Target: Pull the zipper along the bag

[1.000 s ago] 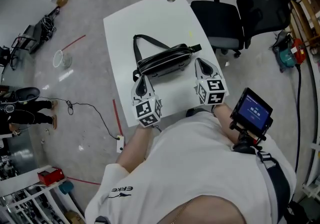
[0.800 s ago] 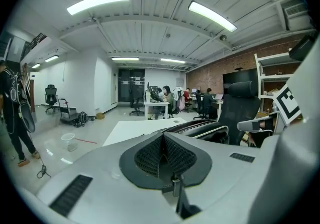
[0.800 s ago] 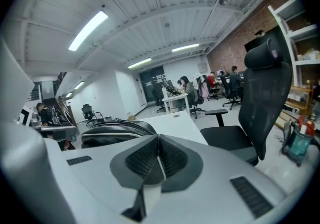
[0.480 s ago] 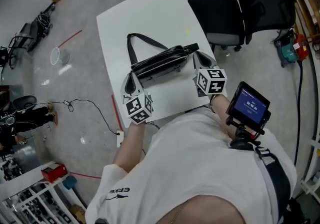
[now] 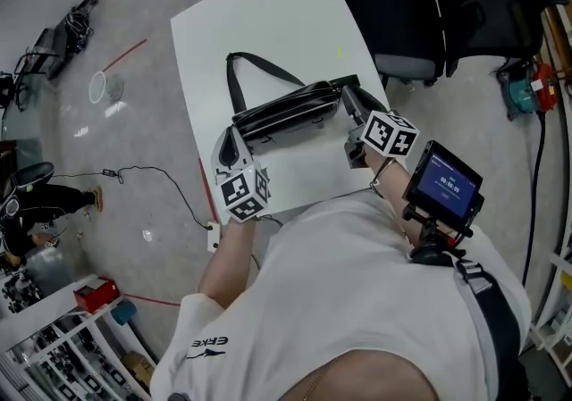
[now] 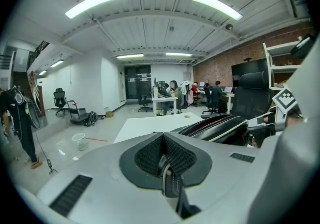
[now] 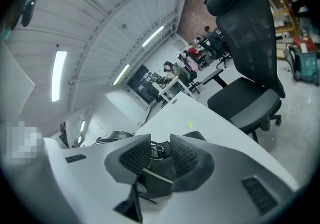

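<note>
Right tongs [image 5: 347,97] have swung in to the right end of the bag [image 5: 286,113]! Head view: it lies across the white counter [image 5: 268,24], with the left tongs [image 5: 234,144] at its left end. Left gripper view: tongs [image 6: 162,143] clenched on a stitched black strip of the bag [image 6: 215,127]. Right gripper view: tongs [image 7: 159,150] parted, with a metal fitting of the bag [image 7: 114,137] between them.
</note>
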Motion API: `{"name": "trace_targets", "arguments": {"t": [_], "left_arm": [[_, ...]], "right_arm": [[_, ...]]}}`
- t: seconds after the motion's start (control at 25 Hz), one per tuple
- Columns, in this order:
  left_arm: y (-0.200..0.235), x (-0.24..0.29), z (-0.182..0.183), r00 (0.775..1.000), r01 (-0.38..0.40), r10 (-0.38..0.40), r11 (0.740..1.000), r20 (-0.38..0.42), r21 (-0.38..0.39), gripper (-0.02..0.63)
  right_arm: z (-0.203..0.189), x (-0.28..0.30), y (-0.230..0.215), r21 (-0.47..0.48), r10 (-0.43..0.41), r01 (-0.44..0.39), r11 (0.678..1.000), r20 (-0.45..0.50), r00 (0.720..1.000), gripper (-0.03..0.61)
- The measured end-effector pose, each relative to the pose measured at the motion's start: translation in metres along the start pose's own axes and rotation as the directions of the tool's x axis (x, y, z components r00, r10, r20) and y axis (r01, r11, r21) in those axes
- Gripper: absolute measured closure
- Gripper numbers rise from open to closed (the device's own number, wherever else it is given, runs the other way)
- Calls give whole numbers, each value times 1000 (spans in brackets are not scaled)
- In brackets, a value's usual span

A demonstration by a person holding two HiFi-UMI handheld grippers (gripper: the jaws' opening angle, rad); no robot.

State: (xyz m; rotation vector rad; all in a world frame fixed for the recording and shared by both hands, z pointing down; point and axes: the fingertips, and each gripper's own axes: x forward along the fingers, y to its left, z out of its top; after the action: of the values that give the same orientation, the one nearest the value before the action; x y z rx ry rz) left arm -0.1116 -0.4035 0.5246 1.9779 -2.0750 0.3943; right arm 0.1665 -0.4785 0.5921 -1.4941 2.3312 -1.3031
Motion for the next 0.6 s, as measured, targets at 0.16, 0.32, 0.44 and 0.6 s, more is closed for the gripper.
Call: {"name": "trace_targets", "arguments": {"t": [0.16, 0.32, 0.44, 0.6], "left_arm": [[2, -3, 2, 1000, 0, 0, 1000, 2, 0, 609], [5, -6, 3, 1000, -3, 3, 1000, 5, -3, 609], [7, -8, 3, 1000, -7, 7, 1000, 6, -4, 611], [8, -10, 5, 1000, -8, 8, 1000, 6, 0, 609]], "right_arm": [[2, -1, 10, 168, 57, -58, 984, 12, 998, 469], [-2, -1, 13, 398, 109, -115, 910, 38, 993, 469], [-4, -1, 13, 538, 137, -154, 829, 72, 988, 469], [-4, 2, 12, 618, 132, -152, 771, 78, 988, 469]]}}
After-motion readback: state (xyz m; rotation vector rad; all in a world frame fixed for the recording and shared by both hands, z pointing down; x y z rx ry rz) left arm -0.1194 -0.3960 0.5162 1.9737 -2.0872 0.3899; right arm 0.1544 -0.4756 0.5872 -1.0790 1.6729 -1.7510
